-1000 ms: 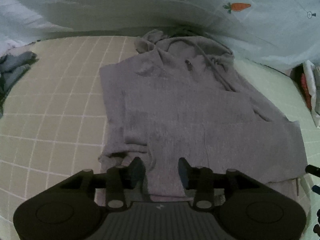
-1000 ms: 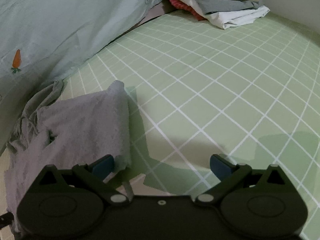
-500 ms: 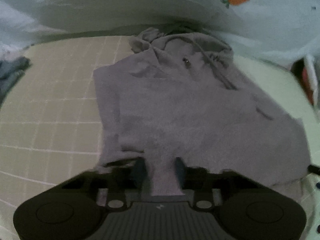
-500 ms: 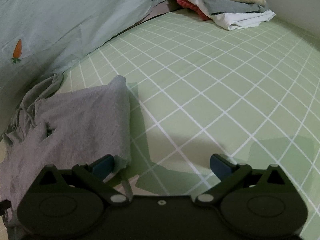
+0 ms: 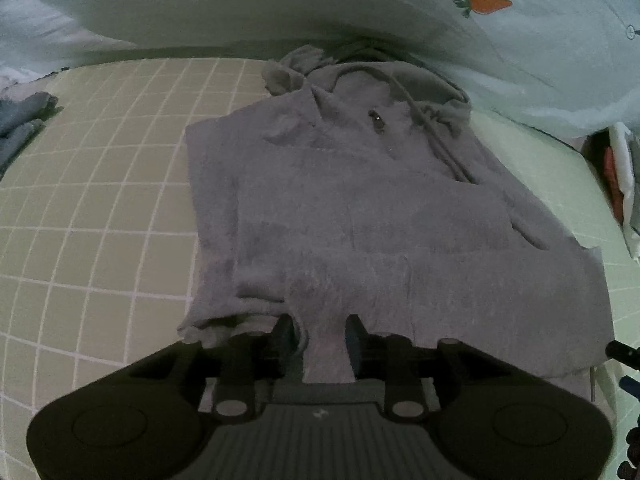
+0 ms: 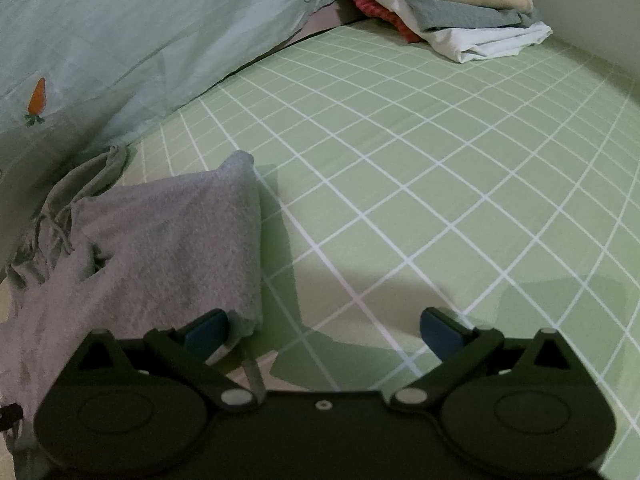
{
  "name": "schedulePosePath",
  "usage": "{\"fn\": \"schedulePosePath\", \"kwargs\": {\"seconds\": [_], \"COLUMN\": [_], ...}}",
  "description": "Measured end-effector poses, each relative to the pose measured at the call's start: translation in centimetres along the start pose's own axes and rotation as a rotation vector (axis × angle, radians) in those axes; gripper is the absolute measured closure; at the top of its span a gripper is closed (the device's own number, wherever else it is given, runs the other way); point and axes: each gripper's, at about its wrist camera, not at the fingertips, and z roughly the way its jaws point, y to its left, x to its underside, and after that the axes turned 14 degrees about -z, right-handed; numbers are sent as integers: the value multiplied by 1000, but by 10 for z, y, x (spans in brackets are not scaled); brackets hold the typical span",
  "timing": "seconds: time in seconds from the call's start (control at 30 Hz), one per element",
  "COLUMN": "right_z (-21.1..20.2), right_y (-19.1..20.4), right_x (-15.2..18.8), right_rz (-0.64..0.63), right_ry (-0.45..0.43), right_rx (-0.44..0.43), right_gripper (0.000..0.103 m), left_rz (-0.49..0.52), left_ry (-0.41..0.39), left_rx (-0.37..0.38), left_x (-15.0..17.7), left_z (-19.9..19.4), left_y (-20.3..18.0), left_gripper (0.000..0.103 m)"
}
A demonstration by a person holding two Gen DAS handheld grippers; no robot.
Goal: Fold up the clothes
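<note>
A grey hoodie [image 5: 360, 208] lies spread on the checked bed [image 5: 100, 200] (hood toward the pillow), its hem between the left gripper [image 5: 320, 334], whose fingers have just been opening.

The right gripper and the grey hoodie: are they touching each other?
Cannot tell. In the right wrist view the right gripper stands wide open, its left pad right at the hoodie's corner; no clear gap or contact shows.

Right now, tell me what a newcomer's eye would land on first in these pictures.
The grey hoodie first: it lies spread across the green checked sheet, hood toward the pale carrot-print bedding, its hem between the fingers of the left gripper, whose jaws have just been opening. Next, the stack of folded clothes in the sheet's far corner, beyond the wide-open right gripper, which sits at the hoodie's other edge.
</note>
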Motion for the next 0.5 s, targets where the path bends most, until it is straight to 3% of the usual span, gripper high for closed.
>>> {"fn": "schedulePosePath", "kwargs": {"seconds": [0.1, 0.17, 0.2, 0.27, 0.5], "right_z": [0, 0, 0, 0, 0], "right_y": [0, 1, 2, 1, 1], "right_x": [0, 1, 1, 0, 0], "right_rz": [0, -2, -4, -3, -3], "right_ry": [-2, -2, -3, -4, -8], "right_rx": [0, 1, 3, 3, 6], "right_gripper": [0, 0, 0, 0, 0], "left_rz": [14, 30, 46, 86, 134], "left_ry": [-5, -9, -14, -30, -126], "left_rx": [-7, -16, -28, -45, 28], "left_x": [2, 5, 6, 8, -8], "left_z": [2, 3, 2, -4, -44], "left_y": [-4, -7, -10, -14, -21], "left_gripper": [66, 71, 88, 100, 101]}}
